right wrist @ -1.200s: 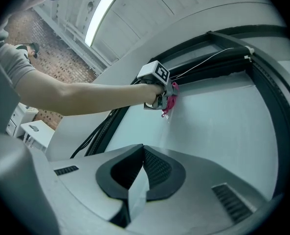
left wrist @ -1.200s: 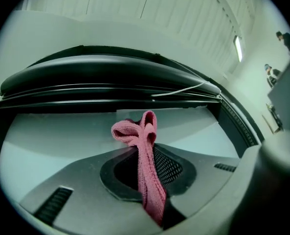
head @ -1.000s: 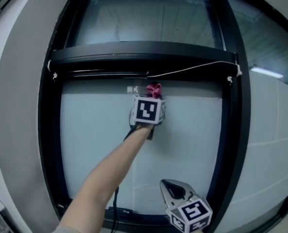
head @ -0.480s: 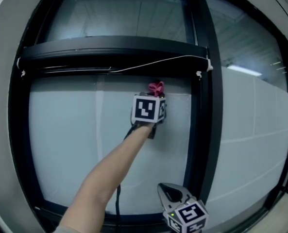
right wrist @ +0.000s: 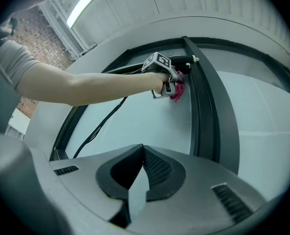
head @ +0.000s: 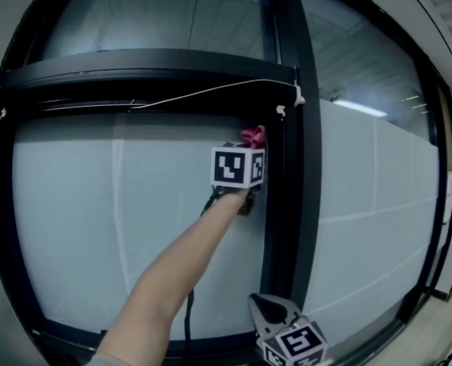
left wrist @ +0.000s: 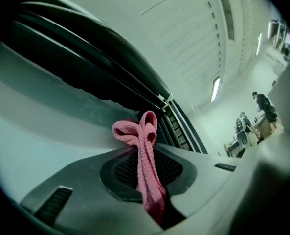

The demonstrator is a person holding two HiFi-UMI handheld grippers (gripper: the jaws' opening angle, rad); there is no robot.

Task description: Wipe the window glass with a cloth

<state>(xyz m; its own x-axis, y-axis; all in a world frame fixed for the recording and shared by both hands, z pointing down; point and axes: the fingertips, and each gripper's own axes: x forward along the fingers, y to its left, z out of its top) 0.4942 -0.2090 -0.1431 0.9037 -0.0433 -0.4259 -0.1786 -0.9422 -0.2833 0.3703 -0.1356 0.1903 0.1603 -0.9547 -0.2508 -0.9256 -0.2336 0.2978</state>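
Left hand-held gripper (head: 248, 149) clamping pink cloth (head: 254, 136), at window glass (head: 134, 219)

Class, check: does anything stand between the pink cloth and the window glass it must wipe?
Nothing visible does. The cloth, pinched in the left gripper's jaws, sits at the glass beside the black frame.

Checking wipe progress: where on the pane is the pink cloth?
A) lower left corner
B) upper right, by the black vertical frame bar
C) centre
B: the left tongs hold the pink terry cloth high on the glass pane, beside the black vertical frame bar.
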